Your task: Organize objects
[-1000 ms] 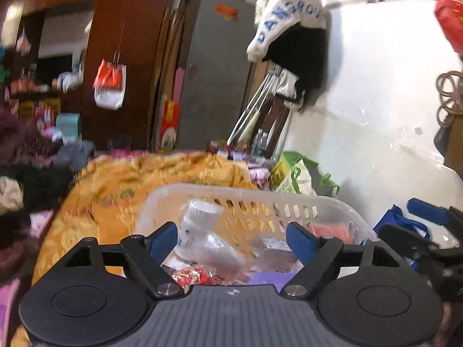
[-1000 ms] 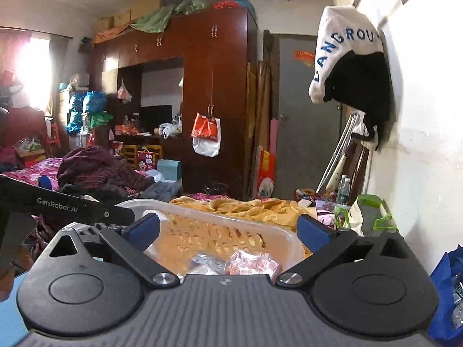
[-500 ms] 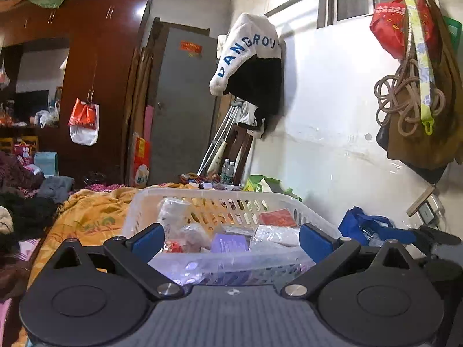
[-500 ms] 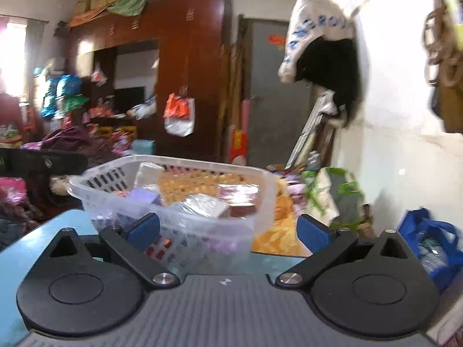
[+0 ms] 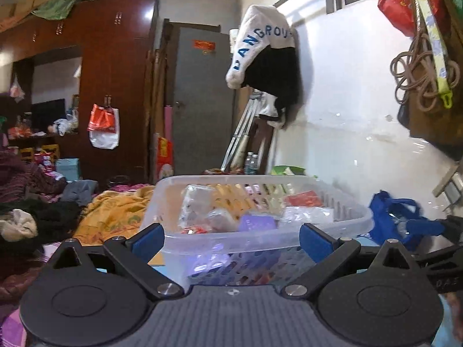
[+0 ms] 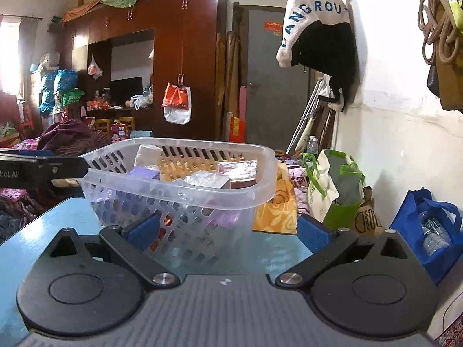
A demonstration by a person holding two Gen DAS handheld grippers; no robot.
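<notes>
**A:** Left wrist view has the basket [image 5: 260, 231] dead ahead of our left tool [image 5: 231, 238], sitting on the blue tabletop [image 6: 34, 240]. Its near rim fills the gap between the blue pads [image 5: 147, 240], which stand wide and released, not pressing on anything. The packets [image 5: 254, 211] are all inside.

**B:** Right wrist view puts it ahead and off to the left of our right tool [image 6: 227, 230], toward the tabletop's far left edge. Also spread open, nothing gripped. The near right corner of the basket is what we're facing.

**A:** So the long axis runs across our left view, broadside to us. I'd say the left hand is nearer and squarer to it, so any reach into the basket is the left's job.

**B:** Agreed. Versus a second ago: the left view looked down into the basket over the yellow blanket [image 5: 115, 217], and the pads sat closer together. Now we're lower, facing its side wall, and the right view shows it on the tabletop instead of tucked behind the left tool.
</notes>
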